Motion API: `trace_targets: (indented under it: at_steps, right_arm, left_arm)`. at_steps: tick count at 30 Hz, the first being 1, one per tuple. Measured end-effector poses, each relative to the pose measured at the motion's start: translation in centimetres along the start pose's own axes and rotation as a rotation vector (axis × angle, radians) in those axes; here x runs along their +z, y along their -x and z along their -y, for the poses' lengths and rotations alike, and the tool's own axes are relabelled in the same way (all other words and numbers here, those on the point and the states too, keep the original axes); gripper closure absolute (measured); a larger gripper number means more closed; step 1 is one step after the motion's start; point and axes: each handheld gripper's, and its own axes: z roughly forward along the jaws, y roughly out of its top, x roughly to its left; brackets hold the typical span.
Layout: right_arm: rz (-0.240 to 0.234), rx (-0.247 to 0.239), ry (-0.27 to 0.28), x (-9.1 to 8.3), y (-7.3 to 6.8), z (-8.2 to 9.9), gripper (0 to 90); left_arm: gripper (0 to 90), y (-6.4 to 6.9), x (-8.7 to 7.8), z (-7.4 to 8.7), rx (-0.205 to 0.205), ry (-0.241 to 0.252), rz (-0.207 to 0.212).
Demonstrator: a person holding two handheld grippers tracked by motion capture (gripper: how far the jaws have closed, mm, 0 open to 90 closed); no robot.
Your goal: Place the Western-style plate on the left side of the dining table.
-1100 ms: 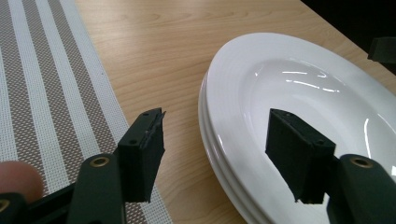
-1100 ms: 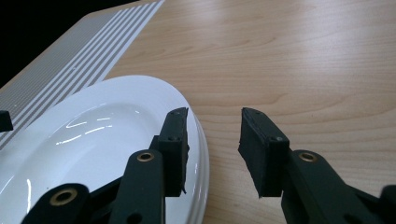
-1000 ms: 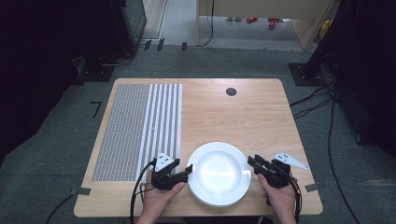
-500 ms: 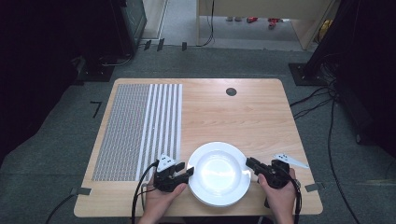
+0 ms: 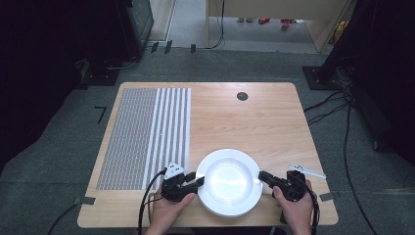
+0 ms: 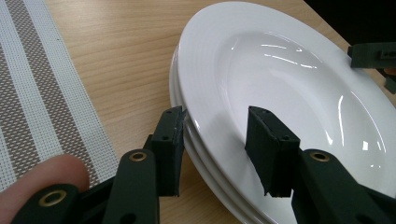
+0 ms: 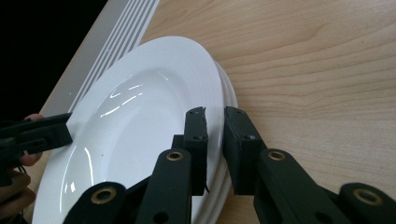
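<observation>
your right gripper (image 7: 212,122) pinches the top plate's (image 5: 229,176) rim, left gripper (image 6: 215,135) jaws apart round it; lift & placemat (image 5: 147,132) move not started imo.

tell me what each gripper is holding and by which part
The right gripper pinches the right rim of the top round white ceramic plate. The left gripper straddles the opposite rim, jaws open, holding nothing.
</observation>
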Motion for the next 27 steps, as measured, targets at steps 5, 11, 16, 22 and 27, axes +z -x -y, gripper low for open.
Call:
trace_targets:
  at_steps: [5,11,16,22,27]
  right_arm:
    - [-0.021,0.028,-0.002,-0.02,0.24,-0.02,81.0]
    - [-0.043,0.036,0.018,-0.19,0.13,-0.08,80.8]
    - [-0.04,0.028,0.026,-0.09,0.06,-0.06,80.7]
    - [-0.078,0.069,0.02,0.08,0.2,-0.07,79.8]
    - [-0.088,0.081,0.013,0.42,0.06,0.09,78.3]
  left_arm:
    - [57.7,-0.01,0.01,0.04,-0.001,0.001,-0.001]
    - [57.7,-0.11,0.07,0.11,-0.007,-0.002,0.003]
    - [57.7,-0.07,0.08,0.14,-0.005,0.0,-0.001]
    - [57.6,0.03,0.14,0.19,0.0,-0.001,-0.01]
    - [57.6,0.05,0.15,0.2,-0.003,0.001,-0.01]
